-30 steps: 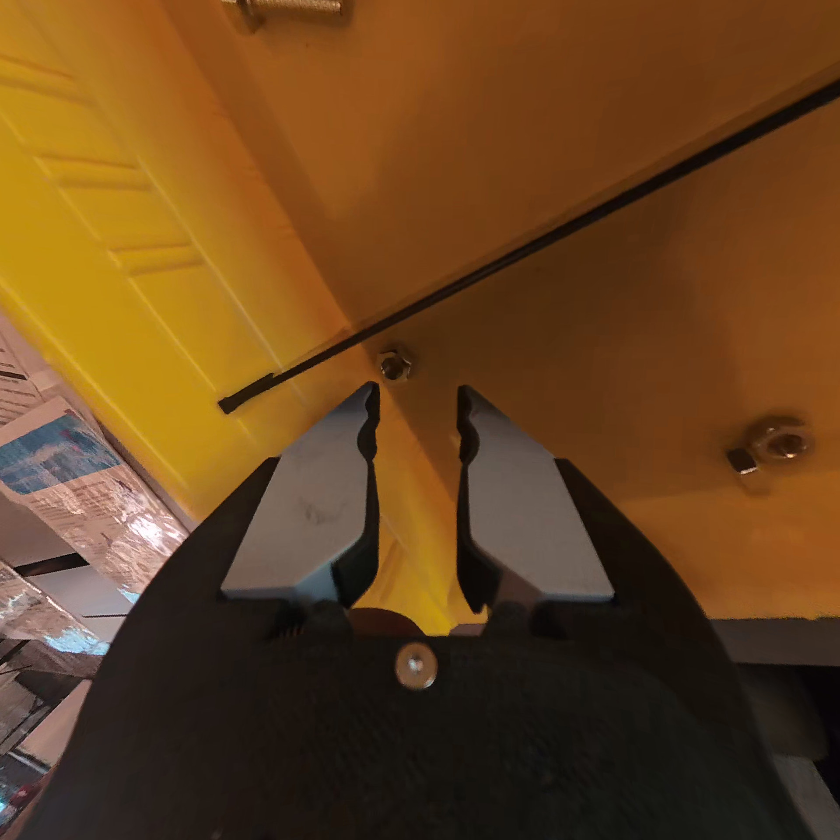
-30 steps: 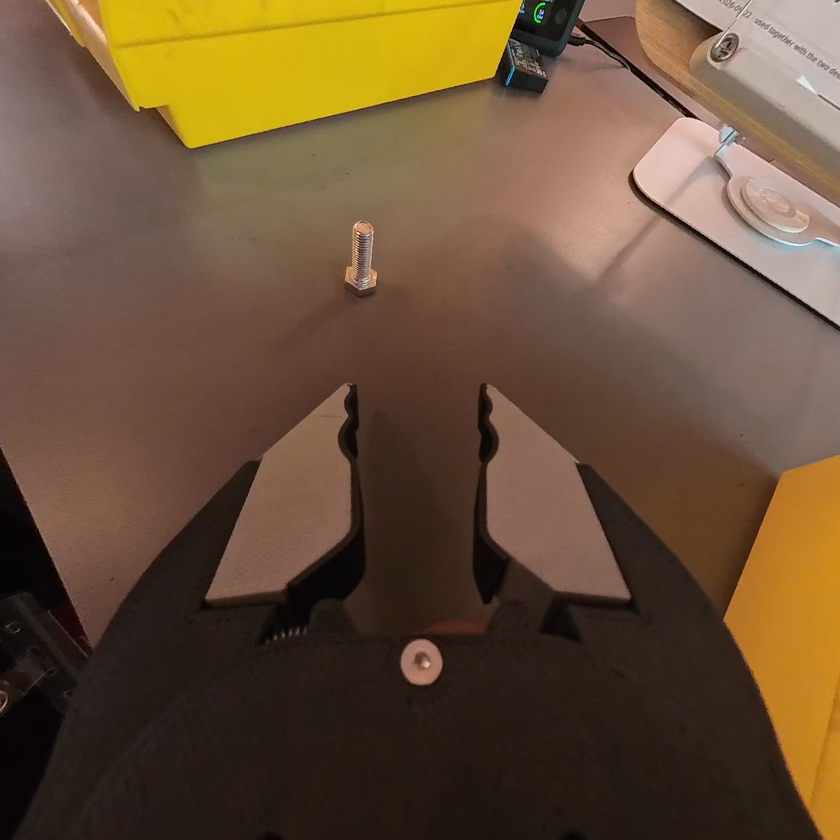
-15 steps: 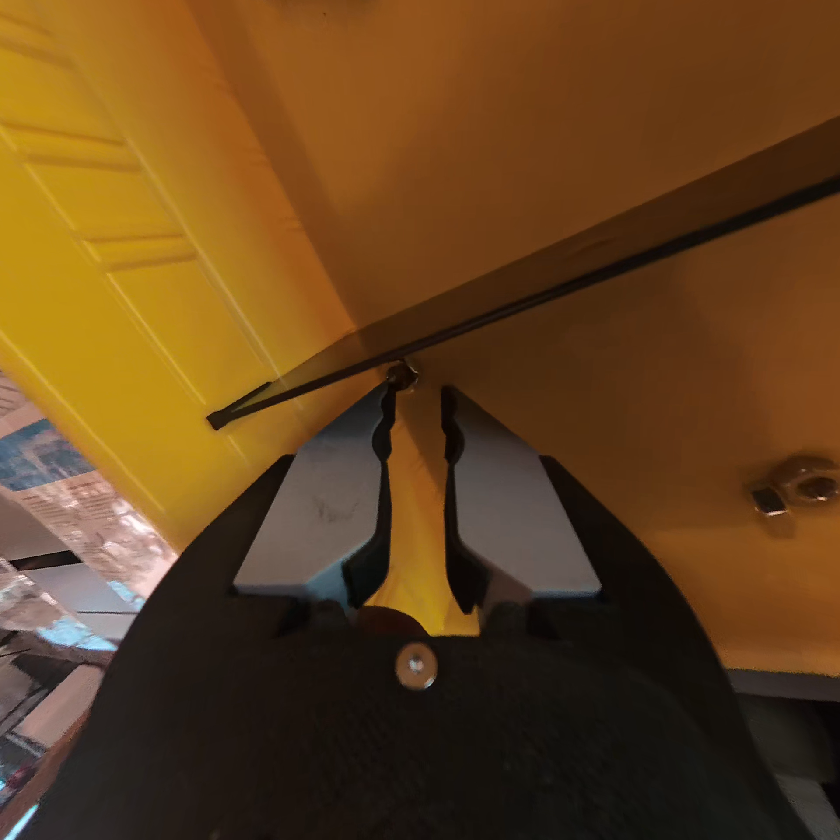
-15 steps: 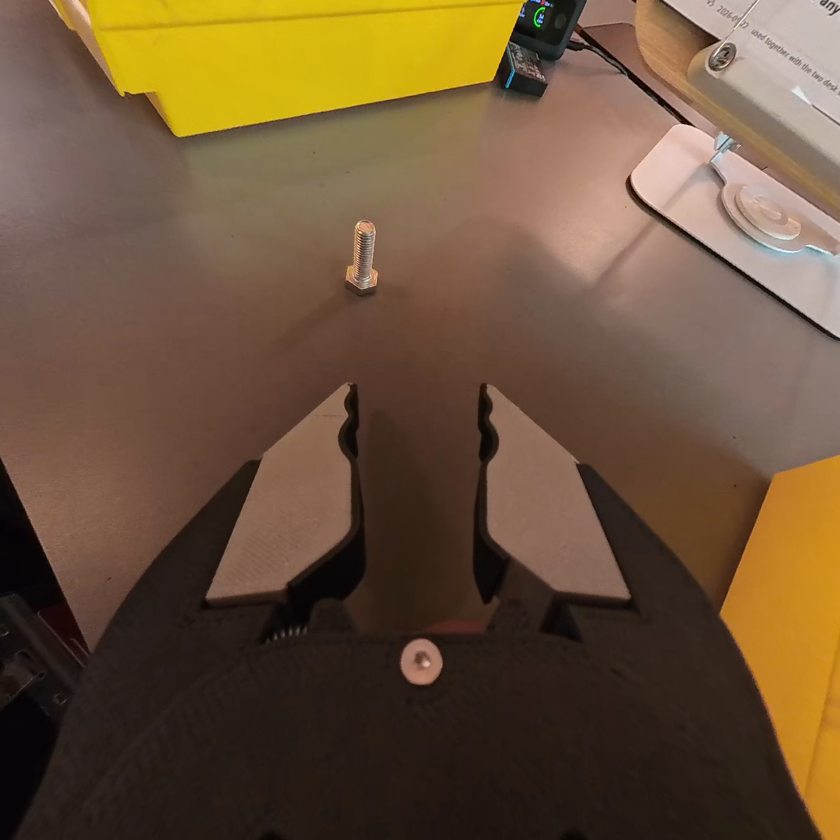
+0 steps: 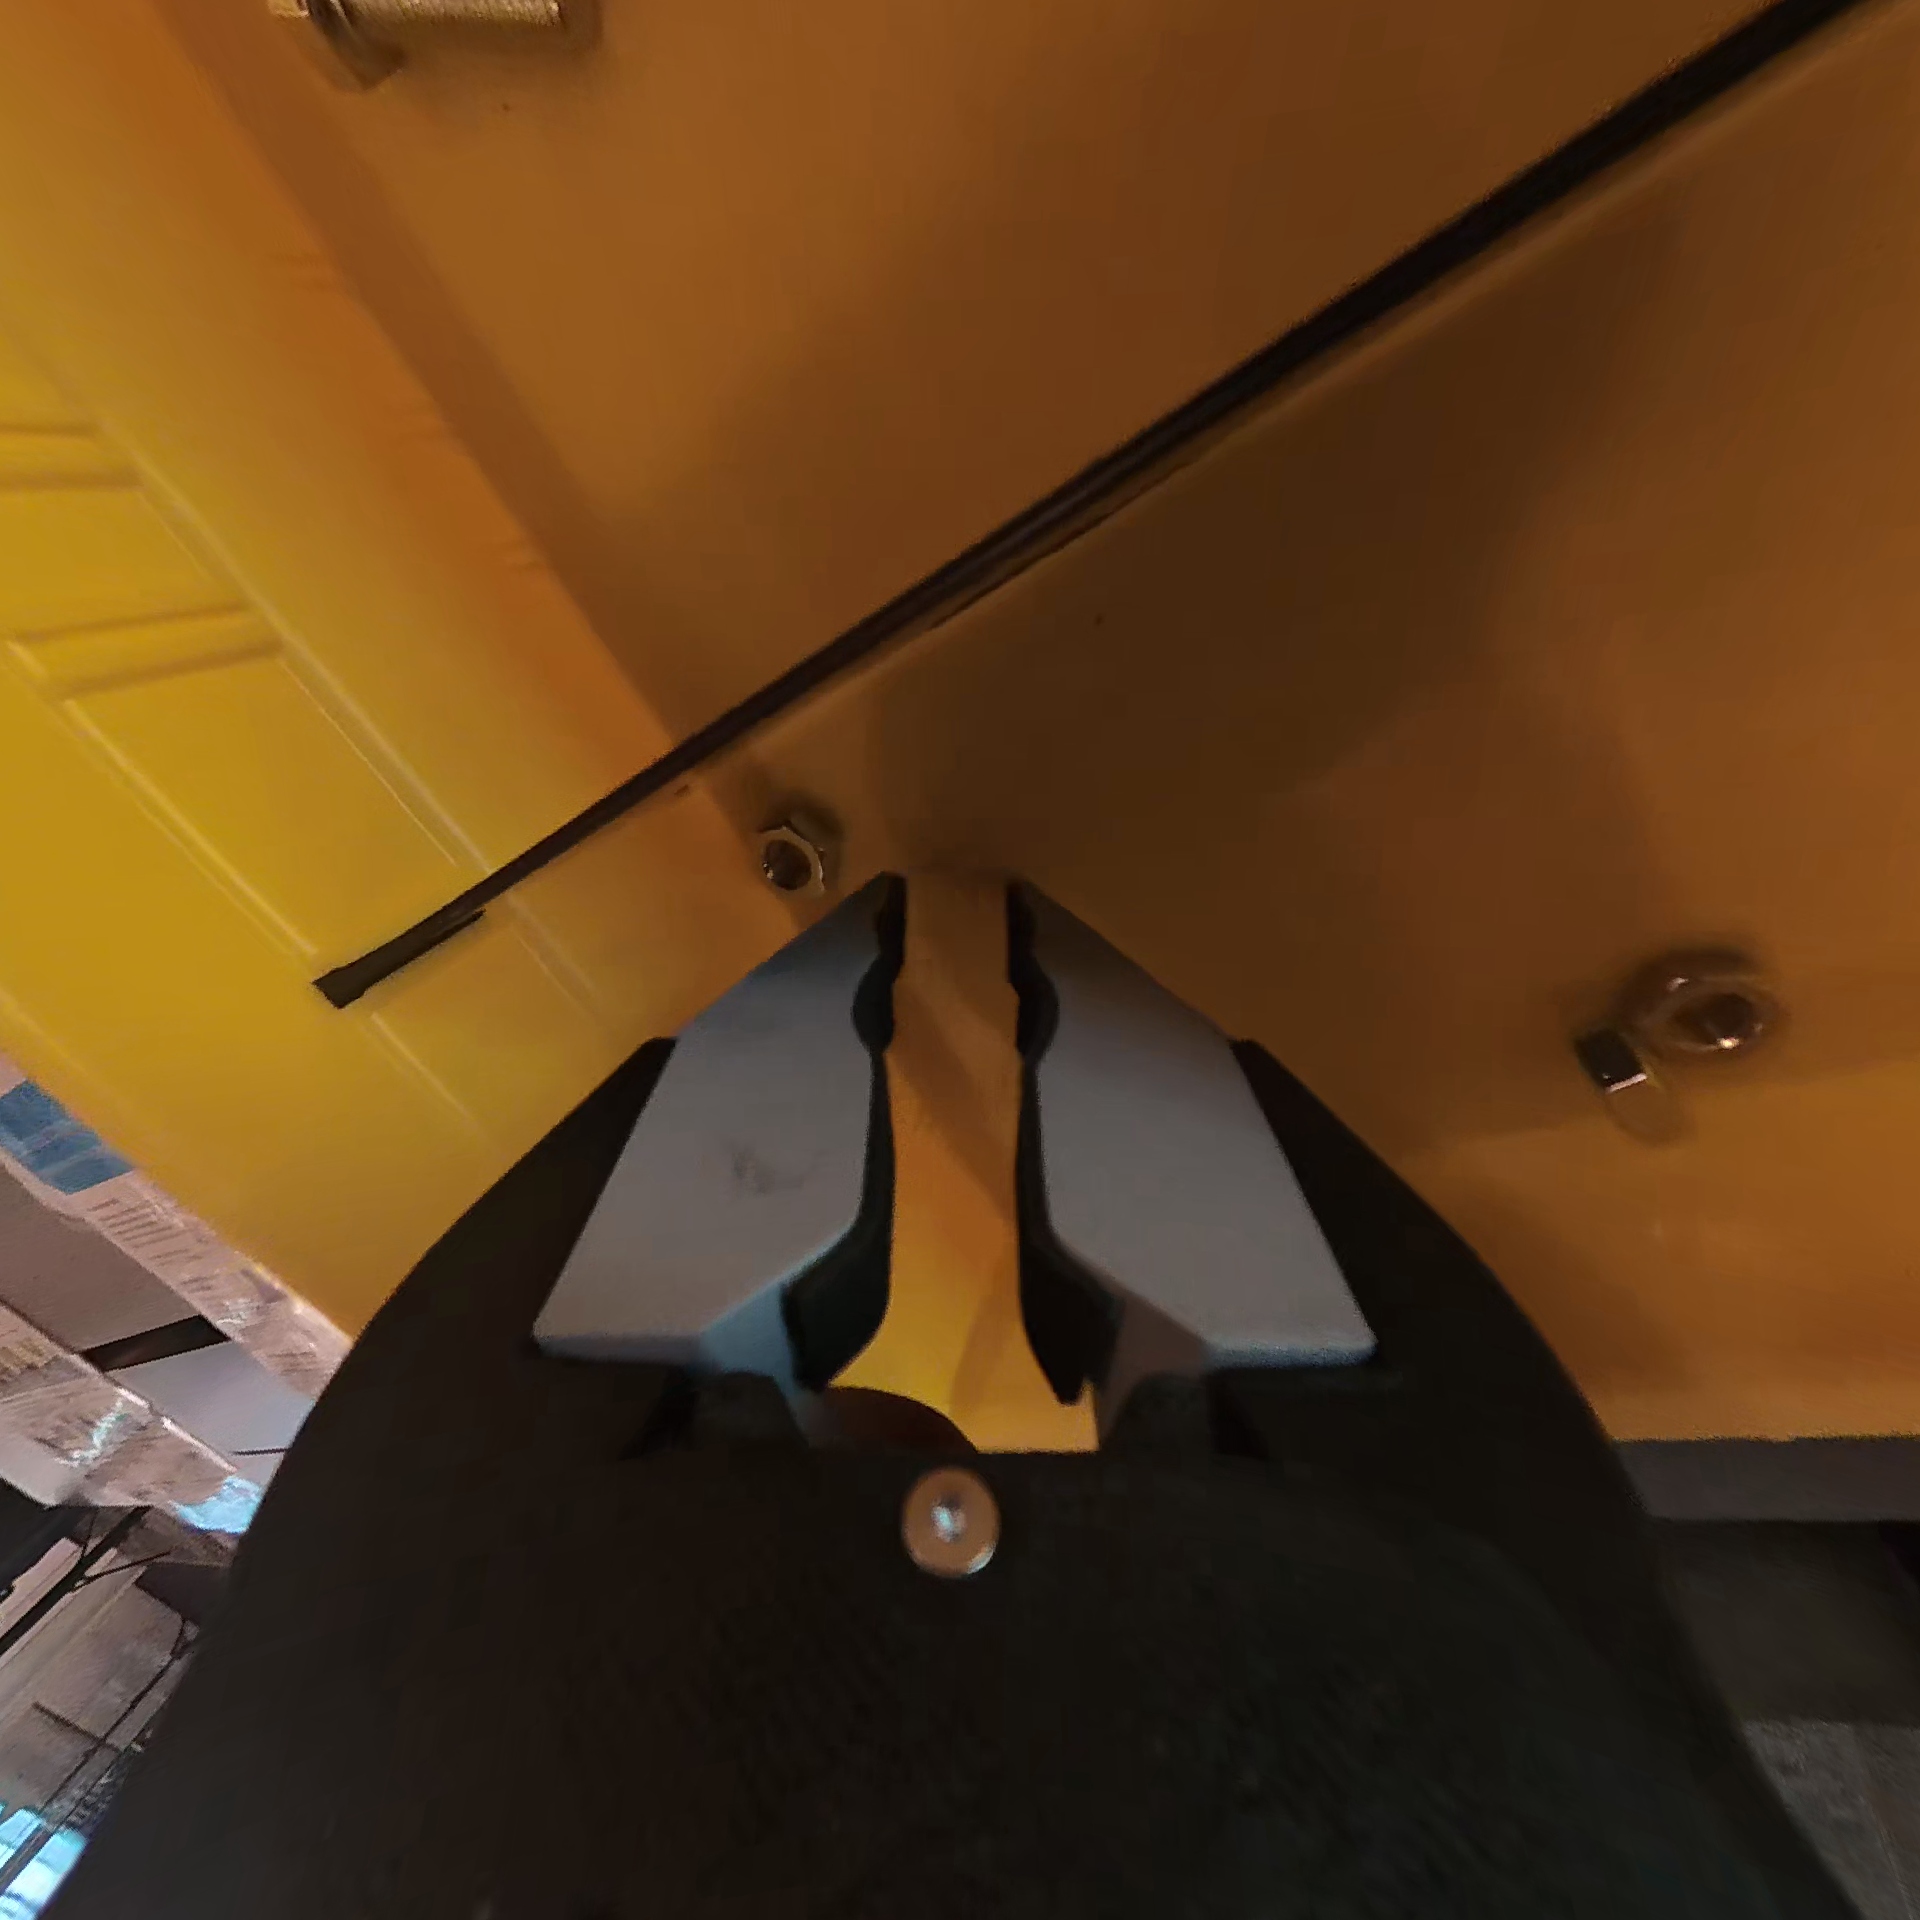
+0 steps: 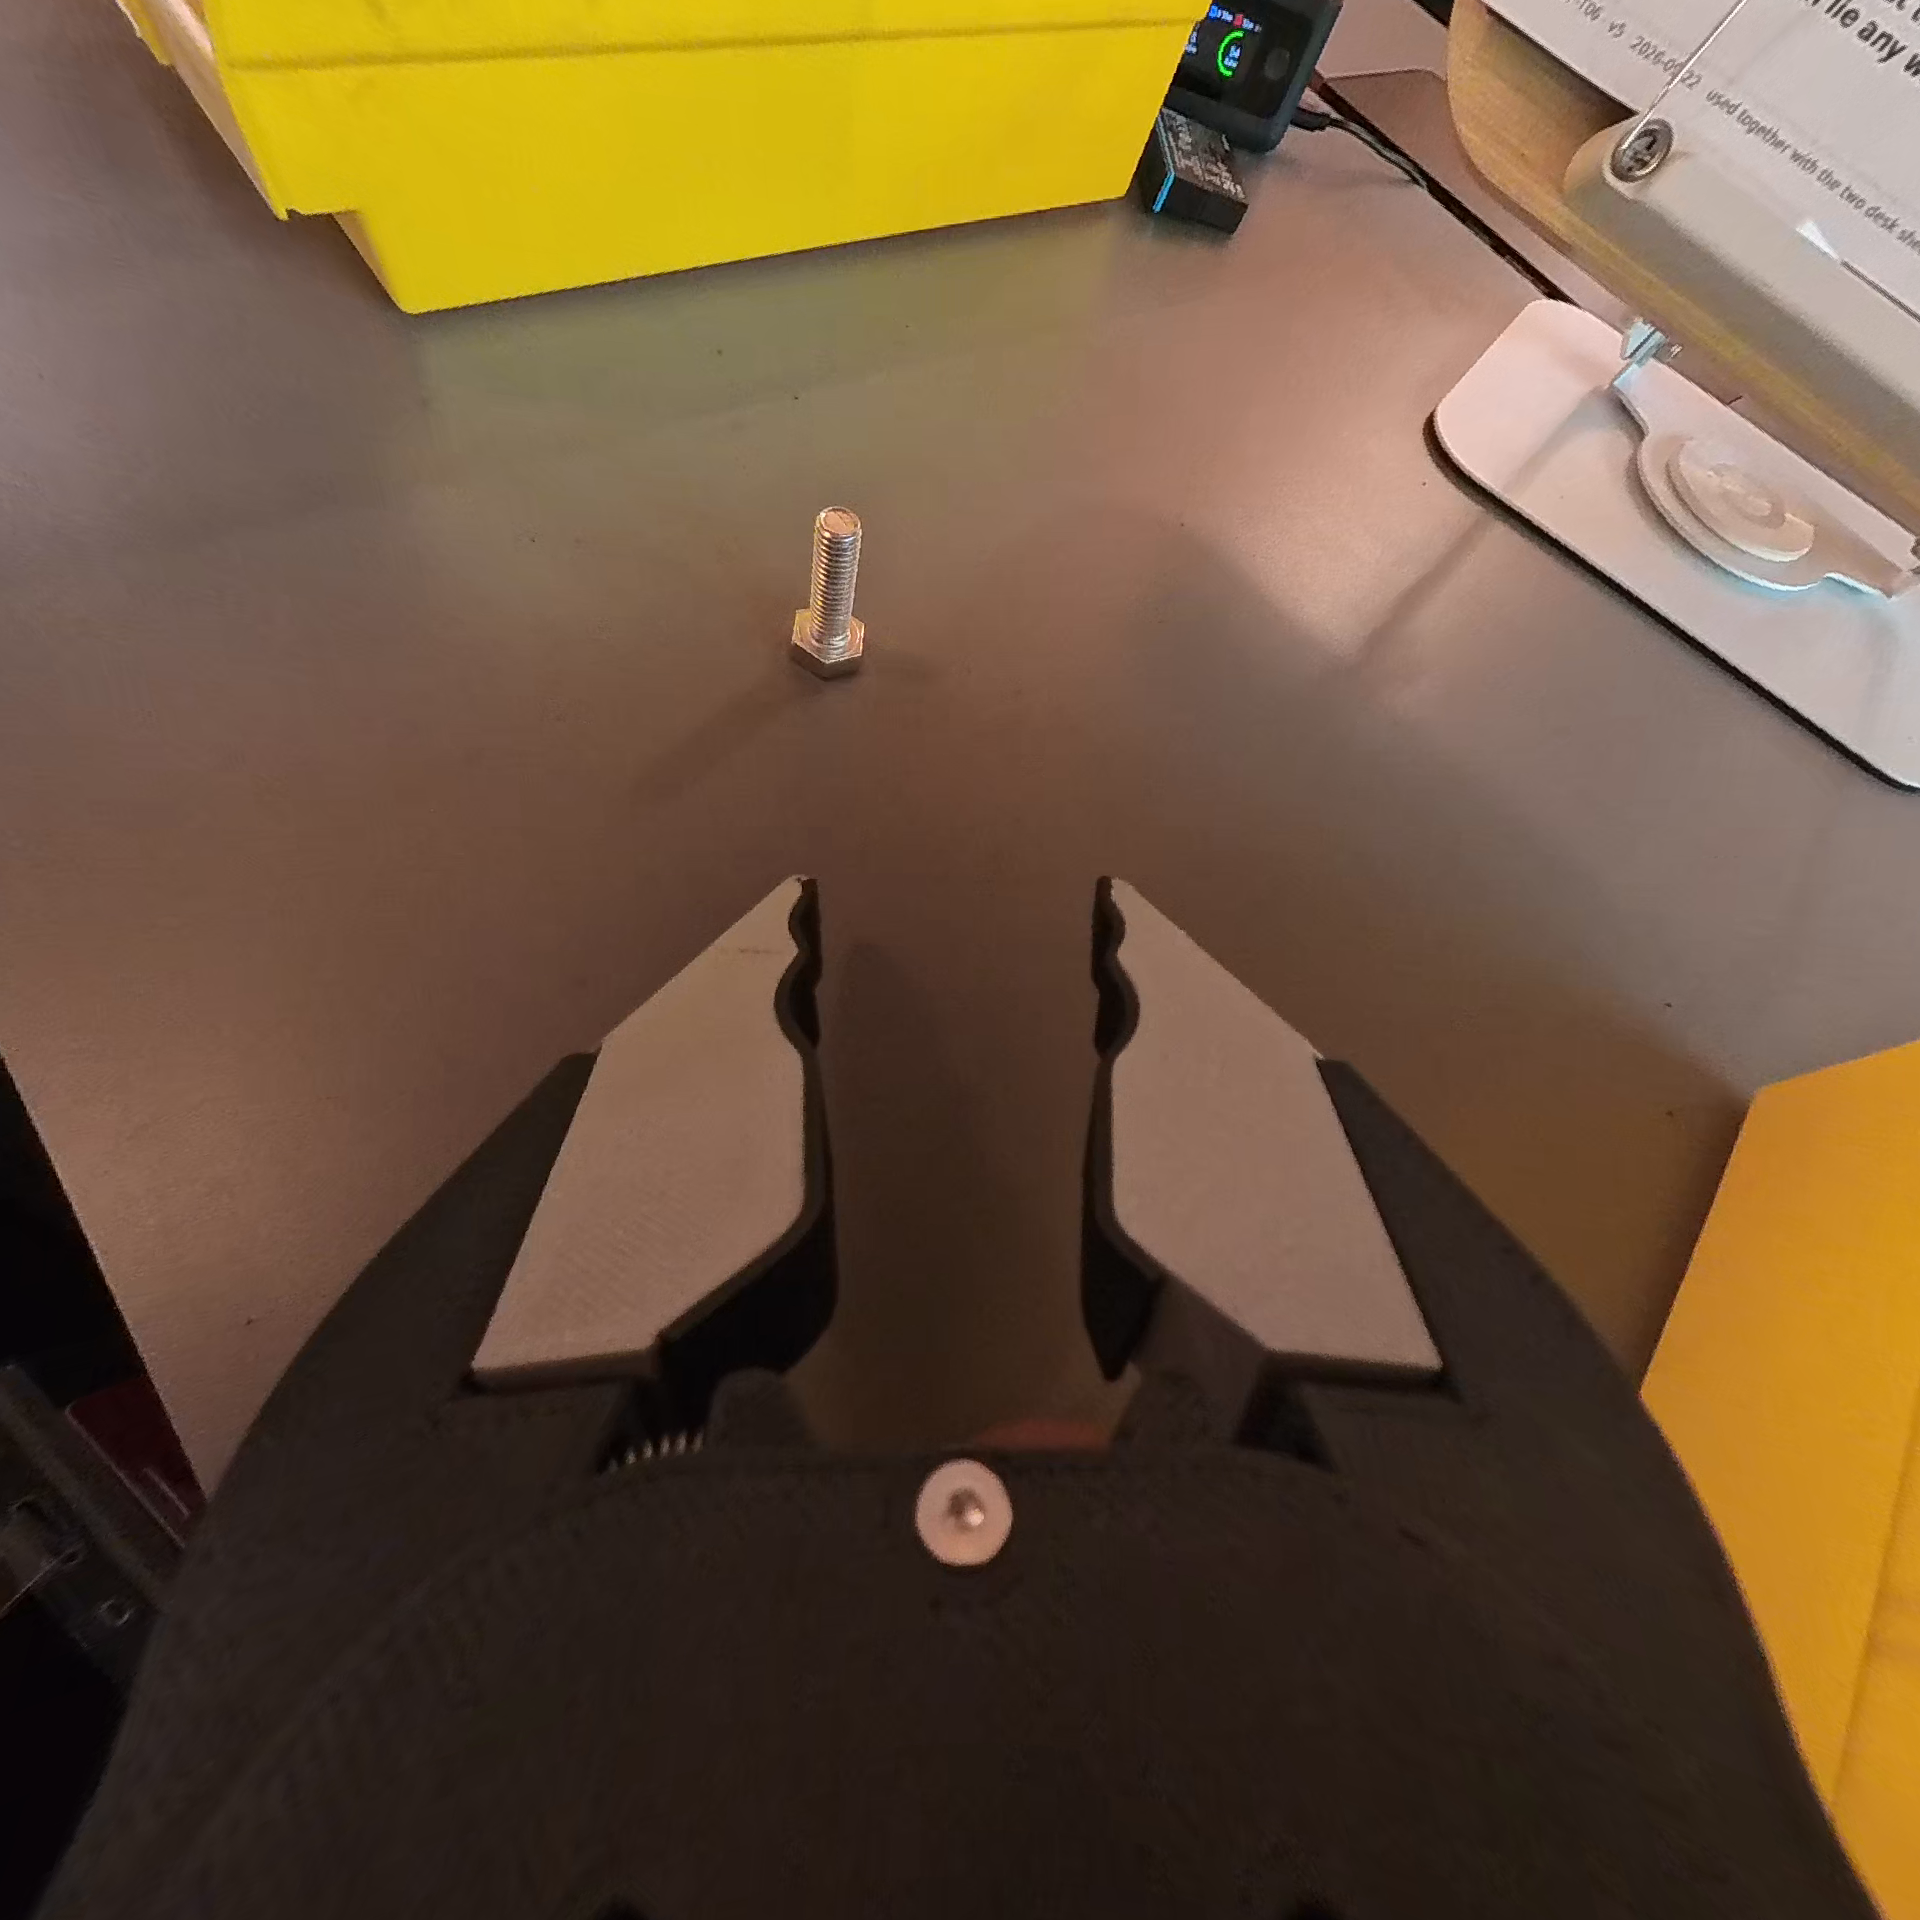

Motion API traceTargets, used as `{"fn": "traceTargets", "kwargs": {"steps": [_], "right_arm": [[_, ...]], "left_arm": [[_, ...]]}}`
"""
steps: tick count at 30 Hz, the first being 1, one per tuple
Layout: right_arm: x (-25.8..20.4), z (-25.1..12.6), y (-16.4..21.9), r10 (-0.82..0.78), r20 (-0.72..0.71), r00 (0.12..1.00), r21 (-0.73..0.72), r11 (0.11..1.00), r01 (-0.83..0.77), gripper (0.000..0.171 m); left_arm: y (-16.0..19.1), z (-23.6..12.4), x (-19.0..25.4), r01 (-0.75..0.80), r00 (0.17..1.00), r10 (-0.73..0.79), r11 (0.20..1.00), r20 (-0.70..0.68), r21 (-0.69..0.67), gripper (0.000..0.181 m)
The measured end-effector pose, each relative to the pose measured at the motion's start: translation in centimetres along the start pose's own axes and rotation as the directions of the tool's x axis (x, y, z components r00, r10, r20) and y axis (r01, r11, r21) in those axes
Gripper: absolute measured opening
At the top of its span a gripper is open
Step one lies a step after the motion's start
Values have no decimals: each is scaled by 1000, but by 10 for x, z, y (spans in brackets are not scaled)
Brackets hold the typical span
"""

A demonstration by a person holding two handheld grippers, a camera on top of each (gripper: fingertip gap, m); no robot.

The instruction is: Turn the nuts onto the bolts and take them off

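In the left wrist view my left gripper (image 5: 953, 888) reaches into a yellow bin (image 5: 312, 831), its jaws a narrow gap apart with nothing between them. A small silver nut (image 5: 795, 854) lies on the bin floor by the black divider (image 5: 1143, 468), just left of my left fingertip and outside the jaws. Two more nuts (image 5: 1704, 1023) lie to the right. In the right wrist view my right gripper (image 6: 956, 894) is open and empty above the grey table (image 6: 1299, 779). A silver bolt (image 6: 831, 597) stands on its head ahead of it.
A bolt (image 5: 436, 16) lies at the top edge of the left wrist view beyond the divider. On the table stand a yellow bin (image 6: 675, 135) at the back, a small screen device (image 6: 1247, 52), a white stand base (image 6: 1558, 468) and a yellow bin wall (image 6: 1818, 1403) at right. Tip to tip, the grippers are about 35 cm apart.
My left jaws narrowed and pushed toward the small nut. The nut now sits left of the left fingertip, not between the jaws. The right gripper has barely moved.
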State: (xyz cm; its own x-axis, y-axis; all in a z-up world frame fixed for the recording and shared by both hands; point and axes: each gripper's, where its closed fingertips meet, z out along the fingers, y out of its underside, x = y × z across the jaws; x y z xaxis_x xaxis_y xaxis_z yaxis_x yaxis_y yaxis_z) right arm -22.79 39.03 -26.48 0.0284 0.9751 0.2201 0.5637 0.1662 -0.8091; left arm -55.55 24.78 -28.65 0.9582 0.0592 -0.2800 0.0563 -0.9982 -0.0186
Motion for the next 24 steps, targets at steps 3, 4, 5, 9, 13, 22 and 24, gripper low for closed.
{"fn": "traceTargets", "kwargs": {"steps": [3, 4, 5, 9, 13, 22, 24], "right_arm": [[0, 0, 1, -1, 2, 1000, -4, 1000, 1, 50], [0, 0, 1, -1, 2, 1000, -4, 1000, 1, 50], [0, 0, 0, -1, 3, 1000, -4, 1000, 1, 50], [0, 1, 1, 0, 4, 1000, -6, 1000, 0, 50], [0, 1, 1, 0, 4, 1000, -5, 1000, 0, 50], [0, 0, 1, -2, 2, 1000, -5, 1000, 2, 50], [0, 0, 1, -2, 3, 1000, -5, 1000, 2, 50]], "left_arm": [[-3, -5, -3, 29, 999, -29, 999, -13, 24, 30], [-4, -6, -6, 42, 999, -41, 999, -10, 36, 31], [-6, -8, -8, 56, 998, -55, 997, -15, 47, 31], [-7, -9, -14, 91, 995, -89, 994, -36, 61, 31], [-4, -3, -14, 90, 995, -89, 995, -34, 34, 30], [-2, 5, -19, 118, 992, -118, 993, -40, 9, 27], [-2, 5, -18, 137, 988, -136, 991, -73, 11, 22]]}}
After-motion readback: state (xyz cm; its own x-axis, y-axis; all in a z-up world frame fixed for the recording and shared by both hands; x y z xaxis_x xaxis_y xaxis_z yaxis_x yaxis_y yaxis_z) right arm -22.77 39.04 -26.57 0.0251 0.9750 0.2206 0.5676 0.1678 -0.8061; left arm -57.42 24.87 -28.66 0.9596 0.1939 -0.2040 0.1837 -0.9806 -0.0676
